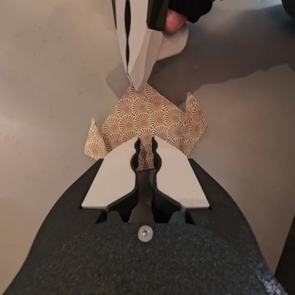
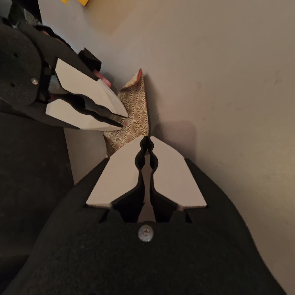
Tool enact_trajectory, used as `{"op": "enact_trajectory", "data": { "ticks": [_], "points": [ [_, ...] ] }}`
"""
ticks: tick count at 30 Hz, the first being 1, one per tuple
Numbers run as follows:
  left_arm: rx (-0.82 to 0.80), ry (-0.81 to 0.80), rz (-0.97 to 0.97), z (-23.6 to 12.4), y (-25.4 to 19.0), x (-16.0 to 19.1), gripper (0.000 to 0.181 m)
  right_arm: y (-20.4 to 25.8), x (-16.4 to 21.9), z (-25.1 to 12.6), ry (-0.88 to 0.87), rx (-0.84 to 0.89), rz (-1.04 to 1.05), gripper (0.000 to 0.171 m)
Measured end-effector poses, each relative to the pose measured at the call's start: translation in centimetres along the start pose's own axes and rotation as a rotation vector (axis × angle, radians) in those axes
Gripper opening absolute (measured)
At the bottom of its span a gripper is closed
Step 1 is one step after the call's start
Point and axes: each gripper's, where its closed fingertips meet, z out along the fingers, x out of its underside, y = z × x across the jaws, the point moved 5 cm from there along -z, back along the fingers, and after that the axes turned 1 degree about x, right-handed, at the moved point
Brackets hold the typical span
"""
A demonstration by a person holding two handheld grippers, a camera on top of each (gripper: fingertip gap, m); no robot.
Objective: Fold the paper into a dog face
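Note:
The paper (image 1: 143, 118) is patterned with brown and cream fans and red dots, partly folded, with a flap raised at each side. It stands tilted up off the table. In the right wrist view the paper (image 2: 135, 111) appears almost edge-on, with a pink underside. My right gripper (image 2: 147, 138) is shut on the paper's far corner; in the left wrist view my right gripper (image 1: 137, 90) comes down from above. My left gripper (image 1: 146, 140) is narrowly open, with the paper's near point between its fingers. In the right wrist view my left gripper (image 2: 124, 120) touches the paper's face.
The grey table (image 1: 47, 79) lies under everything. A person's finger (image 1: 174, 20) shows on the right gripper's handle. A yellow thing (image 2: 75, 1) lies at the far edge. The table's edge and a dark drop (image 2: 32, 159) run beside my left gripper.

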Motion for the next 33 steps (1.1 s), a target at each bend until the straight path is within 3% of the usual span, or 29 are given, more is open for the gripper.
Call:
{"op": "enact_trajectory", "data": {
  "ticks": [6, 16, 33],
  "points": [
    [-0.059, -0.013, -0.12, 1.8, -0.2, -1.9, 0.018, 0.0, -0.5, -1.0, 0.048, 0.187, -0.117, 0.0],
    [-0.12, -0.032, -0.177, 2.0, 0.5, -2.1, 0.033, 1.9, -0.5, -0.2, 0.054, 0.071, -0.11, 0.0],
    [-0.114, -0.023, -0.122, 0.1, 0.1, -0.7, 0.042, 1.7, -0.3, 2.0, 0.142, 0.106, -0.113, 0.0]
  ]
}}
